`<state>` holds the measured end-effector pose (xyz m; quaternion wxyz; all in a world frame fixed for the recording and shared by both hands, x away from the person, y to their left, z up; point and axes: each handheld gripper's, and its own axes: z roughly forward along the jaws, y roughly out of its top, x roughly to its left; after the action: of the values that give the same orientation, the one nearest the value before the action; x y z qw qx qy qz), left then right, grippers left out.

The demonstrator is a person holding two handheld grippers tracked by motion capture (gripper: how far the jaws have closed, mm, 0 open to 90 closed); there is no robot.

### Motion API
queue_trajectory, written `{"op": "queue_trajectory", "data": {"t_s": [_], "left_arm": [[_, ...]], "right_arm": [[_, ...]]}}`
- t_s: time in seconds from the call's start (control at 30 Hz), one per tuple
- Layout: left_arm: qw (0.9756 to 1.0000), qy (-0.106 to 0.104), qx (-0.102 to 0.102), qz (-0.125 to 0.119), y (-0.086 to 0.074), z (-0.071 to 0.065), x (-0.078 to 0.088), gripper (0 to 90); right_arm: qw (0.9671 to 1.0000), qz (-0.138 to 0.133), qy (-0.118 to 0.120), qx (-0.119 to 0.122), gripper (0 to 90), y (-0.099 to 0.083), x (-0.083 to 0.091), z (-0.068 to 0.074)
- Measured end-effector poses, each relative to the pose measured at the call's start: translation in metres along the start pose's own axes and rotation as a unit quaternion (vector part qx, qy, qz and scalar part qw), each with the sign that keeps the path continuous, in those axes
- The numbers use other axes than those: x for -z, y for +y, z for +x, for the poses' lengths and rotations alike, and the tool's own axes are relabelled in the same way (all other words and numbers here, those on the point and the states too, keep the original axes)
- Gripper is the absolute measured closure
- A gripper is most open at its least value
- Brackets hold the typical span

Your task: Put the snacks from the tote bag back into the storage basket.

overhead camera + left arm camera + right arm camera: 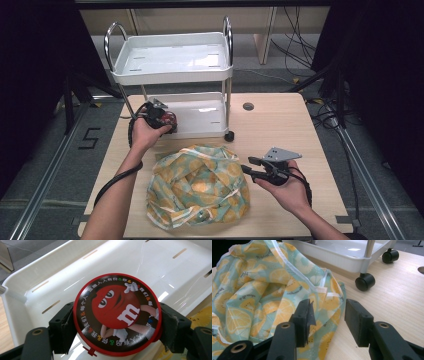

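A: Item one, left gripper [167, 121]?
B: Clamped on the round red candy tin [117, 315], held over the white cart's lower tray [30, 282], at eleven o'clock from the bag.
A: Item two, right gripper [327, 315]?
B: Jaws apart, nothing gripped, at three o'clock beside the citrus-print fabric bag [197, 185] on the wooden table [280, 125].

Red tin [117, 315], citrus-print cloth [200, 185]

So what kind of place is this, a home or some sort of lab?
Most likely a lab or recording studio: black curtains, loose cables on the floor, and floor rails around a plain wooden table.
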<state>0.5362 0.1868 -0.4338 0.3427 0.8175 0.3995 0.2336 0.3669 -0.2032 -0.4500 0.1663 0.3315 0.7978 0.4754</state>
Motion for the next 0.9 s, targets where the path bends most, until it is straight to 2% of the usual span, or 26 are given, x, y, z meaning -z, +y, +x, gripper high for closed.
{"op": "queue_trajectory", "data": {"t_s": [0.03, 0.1, 0.13, 0.17, 0.2, 0.23, 0.27, 0.3, 0.33, 0.4, 0.43, 0.47, 0.5, 0.53, 0.6, 0.63, 0.67, 0.8, 0.87, 0.9], "left_arm": [[1.0, -0.002, 0.005, -0.005, -0.001, 0.0, -0.001, 24.8], [1.0, -0.002, 0.004, -0.008, -0.001, 0.001, -0.002, 24.7], [0.9999, 0.003, -0.009, 0.012, -0.001, 0.003, 0.0, 24.4], [0.9998, 0.003, -0.01, 0.014, -0.001, 0.004, 0.0, 24.0], [0.9999, 0.004, -0.008, 0.013, -0.002, 0.004, 0.0, 23.6], [1.0, -0.003, 0.007, -0.003, -0.002, 0.003, -0.002, 23.0], [1.0, -0.002, 0.006, -0.003, -0.002, 0.002, -0.001, 22.7], [0.9998, 0.006, -0.014, 0.012, -0.001, 0.005, 0.001, 22.5], [0.9998, 0.006, -0.014, 0.012, -0.001, 0.005, 0.001, 22.3], [0.9999, 0.008, -0.006, 0.012, 0.001, 0.003, 0.004, 21.2], [1.0, 0.0, 0.008, -0.004, 0.002, 0.001, 0.003, 20.8], [1.0, -0.001, 0.008, -0.003, 0.002, 0.001, 0.004, 20.3], [1.0, -0.001, 0.005, -0.005, 0.003, 0.001, 0.004, 19.9], [0.9998, 0.011, -0.015, 0.007, 0.003, 0.004, 0.005, 19.4], [0.9998, 0.008, -0.016, 0.007, 0.004, 0.004, 0.006, 18.7], [0.9998, 0.008, -0.015, 0.006, 0.004, 0.003, 0.006, 18.4], [0.9998, 0.008, -0.015, 0.006, 0.005, 0.003, 0.007, 18.3], [0.9998, 0.007, -0.016, 0.004, 0.006, 0.001, 0.008, 16.7], [0.9999, 0.005, -0.015, 0.002, 0.006, 0.001, 0.009, 16.6], [1.0, 0.009, 0.0, 0.003, 0.005, -0.001, 0.01, 16.6]], "right_arm": [[1.0, 0.003, 0.006, -0.005, 56.5, 0.0, 0.0, 0.001], [1.0, 0.003, 0.0, 0.0, 56.5, 0.0, 0.0, 0.0], [1.0, 0.002, 0.0, 0.001, 56.5, 0.0, 0.0, -0.001], [1.0, 0.002, 0.001, 0.001, 56.5, 0.0, 0.0, -0.001], [1.0, 0.002, 0.001, 0.001, 56.5, 0.0, 0.0, 0.0], [0.9999, 0.003, 0.004, -0.013, 56.5, 0.0, 0.0, 0.002], [1.0, 0.0, -0.001, 0.001, 56.5, 0.0, 0.0, 0.0], [0.9999, 0.005, 0.007, -0.009, 56.5, 0.0, 0.0, 0.001], [0.9999, 0.005, 0.007, -0.009, 56.5, 0.0, 0.0, 0.001], [1.0, 0.007, 0.003, 0.002, 56.4, 0.0, 0.0, 0.0], [1.0, 0.006, 0.003, 0.002, 56.4, 0.0, 0.0, 0.0], [1.0, 0.006, 0.003, 0.002, 56.4, 0.0, 0.0, 0.0], [1.0, 0.006, 0.003, 0.002, 56.3, 0.0, 0.0, 0.0], [0.9999, 0.008, 0.007, -0.003, 56.3, 0.0, 0.0, 0.0], [0.9999, 0.01, 0.004, 0.004, 56.2, 0.0, 0.001, 0.0], [0.9997, 0.015, 0.011, -0.013, 56.2, 0.0, 0.001, 0.002], [0.9996, 0.018, 0.012, -0.018, 56.1, 0.0, 0.001, 0.003], [0.9996, 0.017, 0.013, -0.018, 56.1, 0.0, 0.001, 0.003], [0.9997, 0.013, 0.012, -0.016, 56.1, 0.0, 0.0, 0.003], [0.9995, 0.019, 0.013, -0.021, 56.1, 0.0, 0.001, 0.003]]}}
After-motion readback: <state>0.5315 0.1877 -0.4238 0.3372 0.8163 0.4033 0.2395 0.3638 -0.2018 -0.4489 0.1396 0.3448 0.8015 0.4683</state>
